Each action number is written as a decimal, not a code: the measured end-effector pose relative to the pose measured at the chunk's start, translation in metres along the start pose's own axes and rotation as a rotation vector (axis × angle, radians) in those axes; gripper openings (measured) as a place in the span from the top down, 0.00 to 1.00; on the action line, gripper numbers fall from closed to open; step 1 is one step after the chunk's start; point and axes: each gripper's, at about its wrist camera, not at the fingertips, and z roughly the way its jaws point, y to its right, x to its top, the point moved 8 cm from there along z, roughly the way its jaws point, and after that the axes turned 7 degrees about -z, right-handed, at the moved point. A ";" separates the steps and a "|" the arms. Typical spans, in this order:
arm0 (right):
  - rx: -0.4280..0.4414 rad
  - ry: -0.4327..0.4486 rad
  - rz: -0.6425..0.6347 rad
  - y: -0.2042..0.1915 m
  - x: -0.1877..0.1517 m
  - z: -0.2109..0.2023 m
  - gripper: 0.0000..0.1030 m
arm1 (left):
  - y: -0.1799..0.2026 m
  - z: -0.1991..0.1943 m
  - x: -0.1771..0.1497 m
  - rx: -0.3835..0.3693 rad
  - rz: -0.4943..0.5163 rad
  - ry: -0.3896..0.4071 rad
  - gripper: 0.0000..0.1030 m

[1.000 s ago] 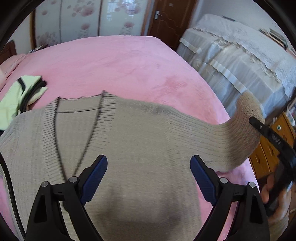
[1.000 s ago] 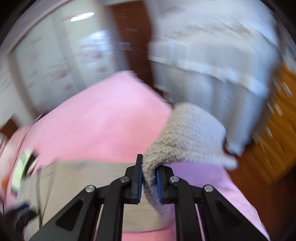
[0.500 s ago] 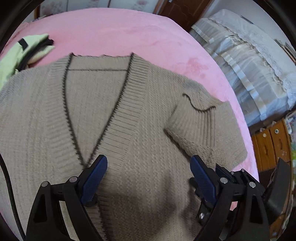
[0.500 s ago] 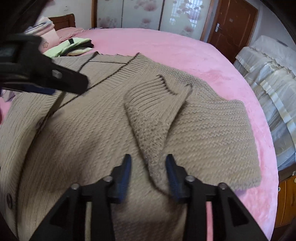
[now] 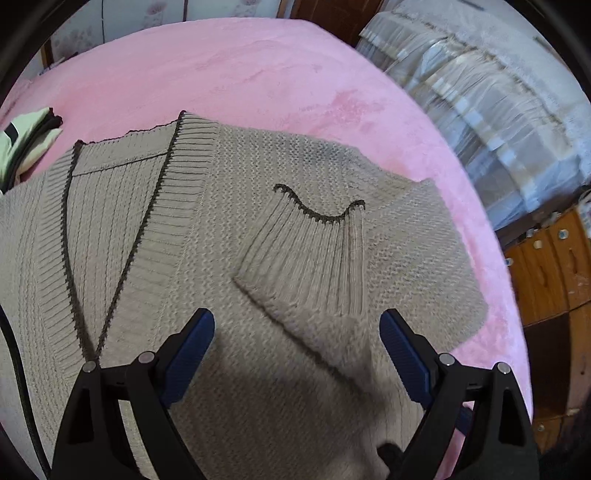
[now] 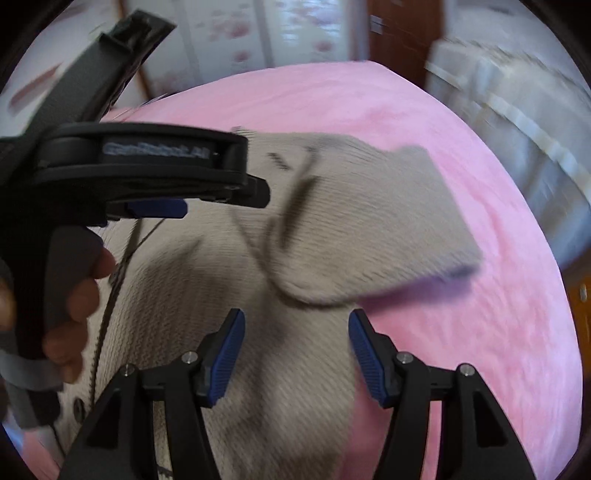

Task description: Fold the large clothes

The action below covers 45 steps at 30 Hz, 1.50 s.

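Pink bed (image 5: 258, 74), beige knit cardigan (image 5: 207, 258) flat w/ sleeve (image 5: 314, 258) folded across, both tongs (image 5: 295, 354) (image 6: 295, 350) apart

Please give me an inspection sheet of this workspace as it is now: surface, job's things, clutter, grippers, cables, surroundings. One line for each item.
Surface: pink plush bed cover, bare beyond the knitwear.
Job's things: beige knitted V-neck cardigan with dark trim lies flat; its ribbed sleeve cuff is folded in over the chest.
Clutter: pale green and black folded garment at the cover's far left edge.
Grippers: left gripper open above the cardigan, holding nothing; right gripper open, holding nothing.
Cables: thin black cable along the left edge.
Surroundings: white lace-covered furniture, brown wooden drawers, wooden door.
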 end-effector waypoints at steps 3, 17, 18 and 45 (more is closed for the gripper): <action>0.016 0.004 0.066 0.011 -0.010 -0.011 0.43 | 0.014 0.012 0.005 0.072 0.009 -0.006 0.12; -0.020 -0.014 0.092 0.025 -0.032 -0.013 0.43 | -0.009 -0.026 0.024 0.040 0.018 0.108 0.88; -0.021 -0.012 0.092 0.026 -0.030 -0.013 0.43 | -0.017 -0.038 0.025 0.019 0.013 0.138 0.88; -0.011 -0.074 0.181 0.055 0.019 0.034 0.43 | -0.135 -0.035 0.006 -0.200 -0.116 0.145 0.95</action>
